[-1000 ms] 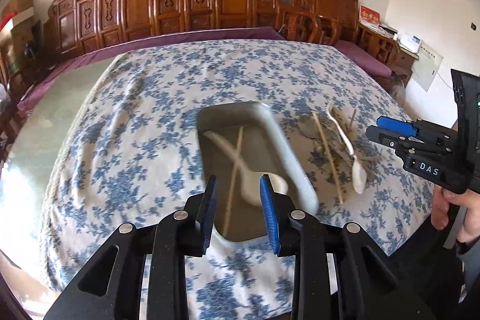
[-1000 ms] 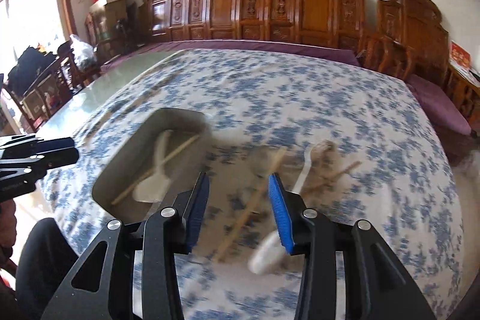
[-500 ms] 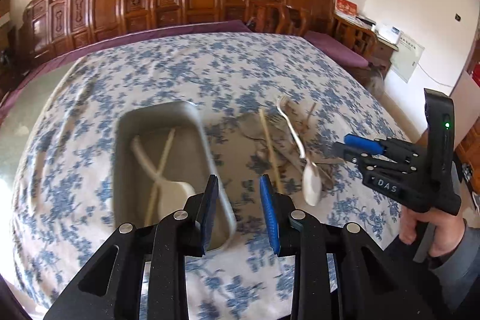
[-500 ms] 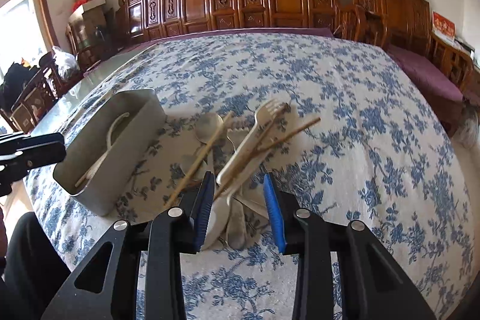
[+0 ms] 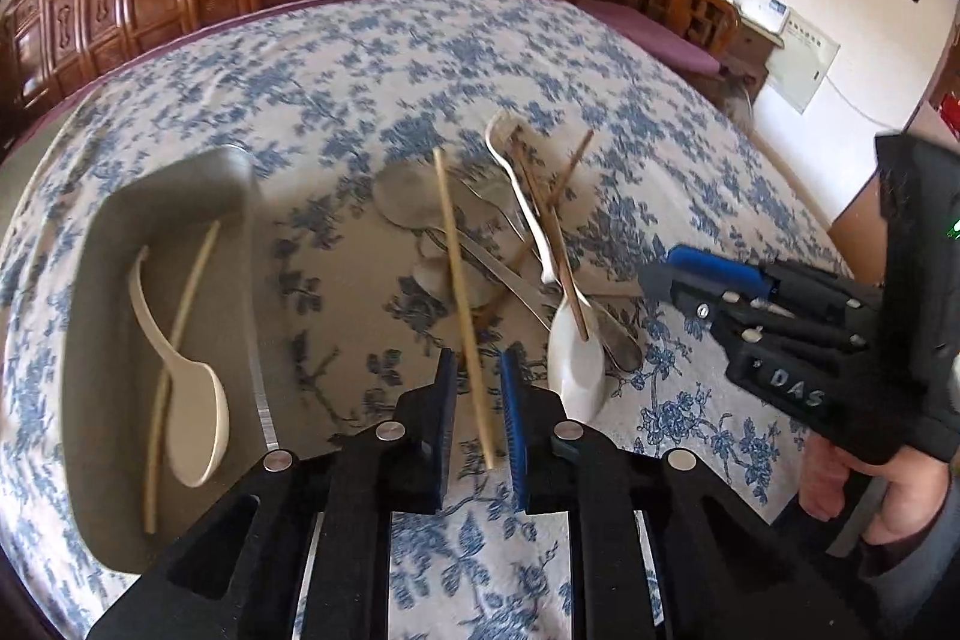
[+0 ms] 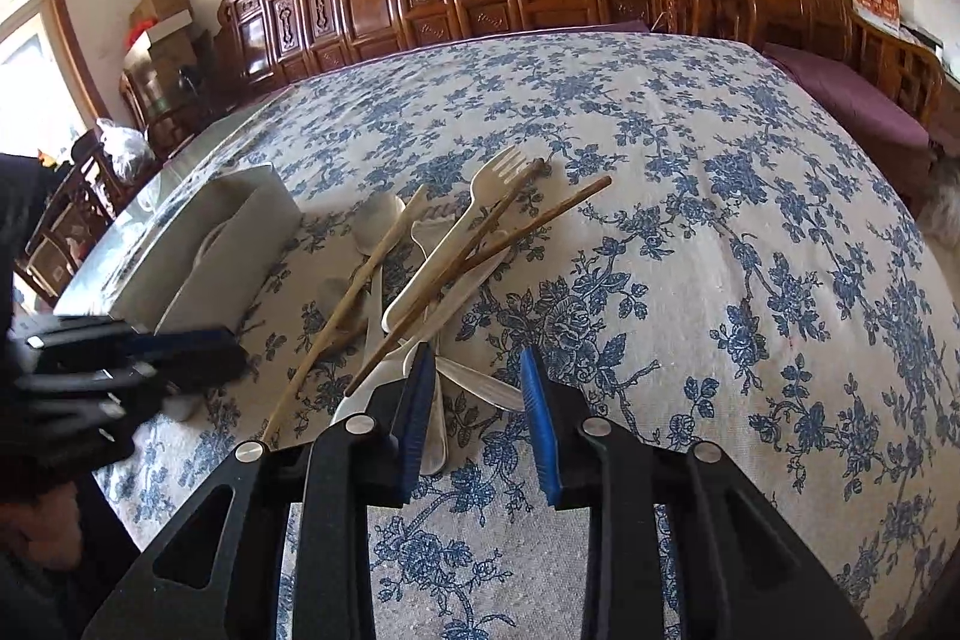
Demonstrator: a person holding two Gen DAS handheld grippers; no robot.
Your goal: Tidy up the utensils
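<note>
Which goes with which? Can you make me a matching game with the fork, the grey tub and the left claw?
Things:
1 fork
2 grey tub
3 left claw

Places:
a has a white spoon inside
b straddles a pale chopstick
c lies on the utensil pile

Pairs: 1-c; 2-a; 3-b. The left claw's jaws are closing, with the chopstick between them.

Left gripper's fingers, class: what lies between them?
In the left wrist view, the near end of a pale chopstick lies between the closing fingers of the left gripper, with patterned tablecloth beneath.
</note>
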